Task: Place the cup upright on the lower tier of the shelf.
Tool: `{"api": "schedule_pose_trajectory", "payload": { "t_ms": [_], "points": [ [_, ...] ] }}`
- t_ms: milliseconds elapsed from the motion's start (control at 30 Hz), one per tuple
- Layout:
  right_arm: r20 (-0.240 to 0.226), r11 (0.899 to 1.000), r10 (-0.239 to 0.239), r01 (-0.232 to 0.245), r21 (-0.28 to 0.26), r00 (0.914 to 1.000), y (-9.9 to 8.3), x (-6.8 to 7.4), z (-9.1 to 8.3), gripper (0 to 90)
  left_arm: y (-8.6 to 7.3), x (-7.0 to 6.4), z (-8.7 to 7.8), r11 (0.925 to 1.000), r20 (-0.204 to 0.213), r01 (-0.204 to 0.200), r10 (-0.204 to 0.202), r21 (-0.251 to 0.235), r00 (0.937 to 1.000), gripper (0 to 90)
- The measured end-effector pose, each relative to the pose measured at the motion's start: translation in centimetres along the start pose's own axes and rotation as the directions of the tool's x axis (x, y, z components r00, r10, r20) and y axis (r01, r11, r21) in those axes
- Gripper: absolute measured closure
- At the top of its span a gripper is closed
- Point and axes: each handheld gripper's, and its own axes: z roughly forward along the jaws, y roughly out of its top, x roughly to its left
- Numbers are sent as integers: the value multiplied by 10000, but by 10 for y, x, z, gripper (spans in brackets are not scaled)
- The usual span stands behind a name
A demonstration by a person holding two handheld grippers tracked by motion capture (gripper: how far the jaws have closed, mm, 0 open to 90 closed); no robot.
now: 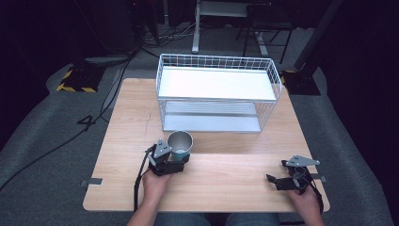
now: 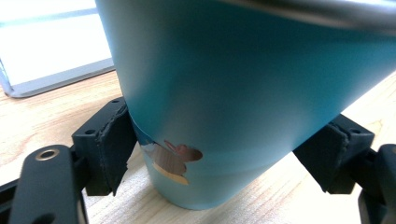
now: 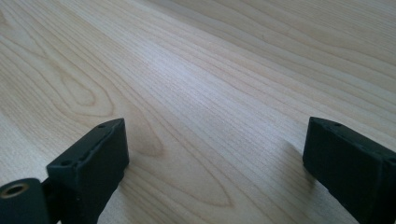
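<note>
A teal cup [image 1: 180,142] with a bare metal inside stands upright on the wooden table [image 1: 226,186], just in front of the wire rack. My left gripper [image 1: 179,157] is shut on its lower part. In the left gripper view both black pads press the sides of the cup [image 2: 243,88], near a scuffed patch in the teal coating, with the left gripper [image 2: 229,149] low at the cup's base. My right gripper [image 1: 276,171] rests at the table's front right, jaws pointing left. Its jaws stand wide apart over bare wood, and the right gripper [image 3: 215,154] holds nothing.
A white wire rack [image 1: 216,89] with a white upper shelf and a grey lower shelf stands at the back middle of the table. Its grey tray edge [image 2: 56,81] shows behind the cup. Dark floor, cables and stands surround the table.
</note>
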Motion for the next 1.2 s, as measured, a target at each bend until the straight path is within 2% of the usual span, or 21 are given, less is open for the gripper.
{"api": "schedule_pose_trajectory", "payload": {
  "t_ms": [467, 600, 633, 767, 867, 933, 1067, 1200],
  "points": [
    [-4, 10000, 7, -7, 3, 10000, 0, 0, 0, 76, 0, 0, 0, 10000, -53, -97, 97, 13, 9999, 208],
    [-6, 10000, 8, -8, 1, 10000, 0, 0, 0, 76, 3, 0, -2, 10000, -86, 54, -54, -38, 9999, 209],
    [-6, 10000, 6, -6, 3, 10000, 0, 0, 0, 76, 5, -1, -3, 9999, -75, 104, -104, 14, 9999, 209],
    [-7, 10000, 5, -5, 1, 10000, 0, 0, 0, 76, 16, -5, -6, 9998, -40, -181, 181, -31, 9998, 210],
    [-5, 10000, 6, -6, 2, 10000, 0, 0, 0, 76, 22, -7, -6, 9998, 54, -178, 178, -10, 9998, 210],
    [5, 10000, 29, -29, 2, 10000, 0, 0, 0, 75, 33, -9, -6, 9996, 96, -279, 279, -67, 9996, 209],
    [49, 10000, 60, -60, -9, 10000, 1, 0, 1, 75, 46, -11, -4, 9996, 202, -226, 229, -162, 9995, 210],
    [73, 10000, 66, -66, -6, 10000, 1, 0, 1, 76, 59, -14, 1, 9992, 265, -383, 385, -102, 9989, 210]
  ]
}}
